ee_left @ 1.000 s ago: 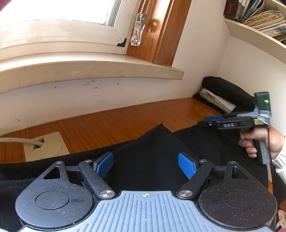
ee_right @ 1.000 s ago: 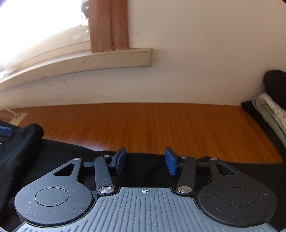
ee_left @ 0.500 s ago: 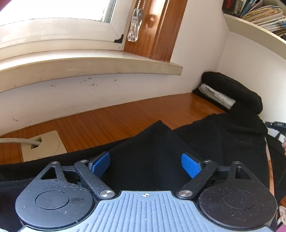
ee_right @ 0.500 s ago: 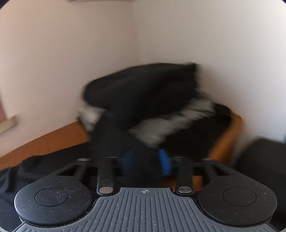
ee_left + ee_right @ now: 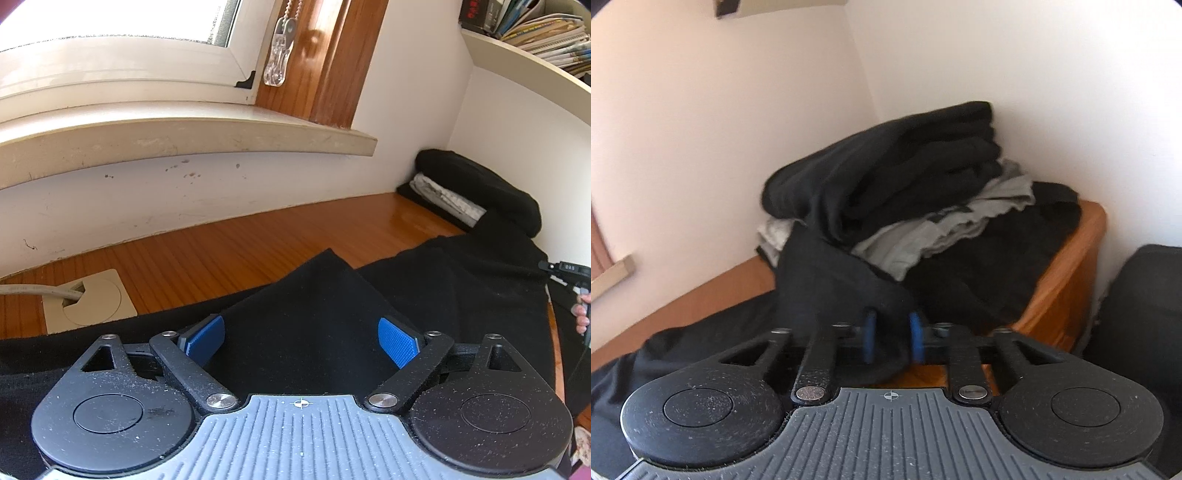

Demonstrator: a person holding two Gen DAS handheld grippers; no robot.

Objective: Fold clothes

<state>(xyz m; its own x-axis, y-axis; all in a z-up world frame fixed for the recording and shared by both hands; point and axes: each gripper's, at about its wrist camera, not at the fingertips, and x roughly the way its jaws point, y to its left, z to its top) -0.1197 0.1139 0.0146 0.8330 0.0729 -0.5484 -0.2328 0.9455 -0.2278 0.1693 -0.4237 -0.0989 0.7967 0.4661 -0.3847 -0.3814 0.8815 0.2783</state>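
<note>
Black gripper (image 5: 301, 341) linkages, blue ribbed pads (image 5: 397, 341), silver screws.

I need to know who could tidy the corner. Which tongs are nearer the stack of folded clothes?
Right. The right tongs, pinching black cloth, sit just before the stack of folded clothes. The left tongs stand open over the cloth, well across the desk from it.

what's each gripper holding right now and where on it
The right gripper has just been closing and pinches an end of the black garment. The left gripper is open, holding nothing.
</note>
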